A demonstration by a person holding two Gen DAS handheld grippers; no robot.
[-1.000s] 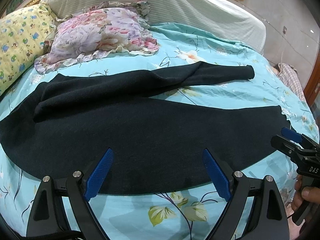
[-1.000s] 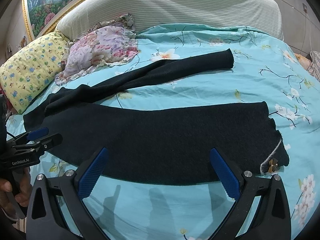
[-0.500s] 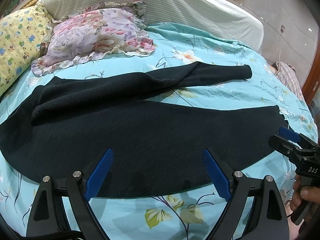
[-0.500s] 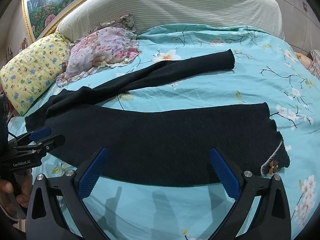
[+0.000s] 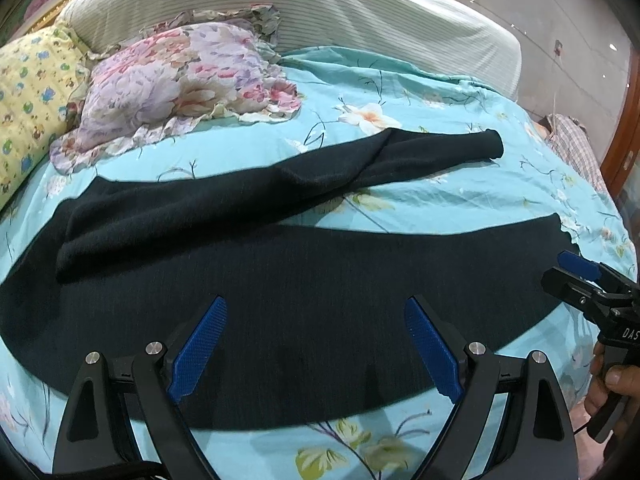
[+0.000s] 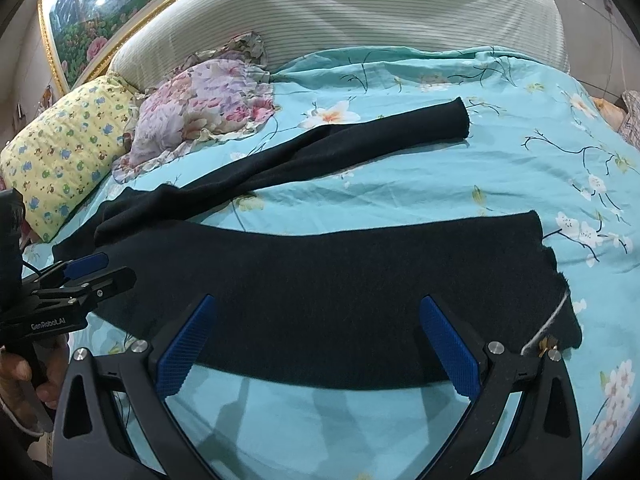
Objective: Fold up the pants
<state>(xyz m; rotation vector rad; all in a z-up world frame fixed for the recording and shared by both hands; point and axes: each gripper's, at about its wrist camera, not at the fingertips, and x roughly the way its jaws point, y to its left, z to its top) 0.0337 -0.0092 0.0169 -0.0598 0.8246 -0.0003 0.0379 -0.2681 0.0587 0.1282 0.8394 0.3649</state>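
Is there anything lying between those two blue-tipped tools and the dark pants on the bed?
Nothing visible. The left tool and right tool are both open over the near edge of the pants, with only bare sheet below. The pillows lie beyond the pants, out of the way.

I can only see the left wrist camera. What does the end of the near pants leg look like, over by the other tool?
Observer: In the right wrist view, the hem corner of the black pants has a whitish thread trailing from it.
Operator: Is there something on the thread?
Observer: Yes, a small golden bit sits at its lower end. It is too small to tell what it is.
Operator: Is the right tool grabbing the pants?
Observer: No. The right tool is wide open and holds nothing. The near edge of the leg shows between its fingers.
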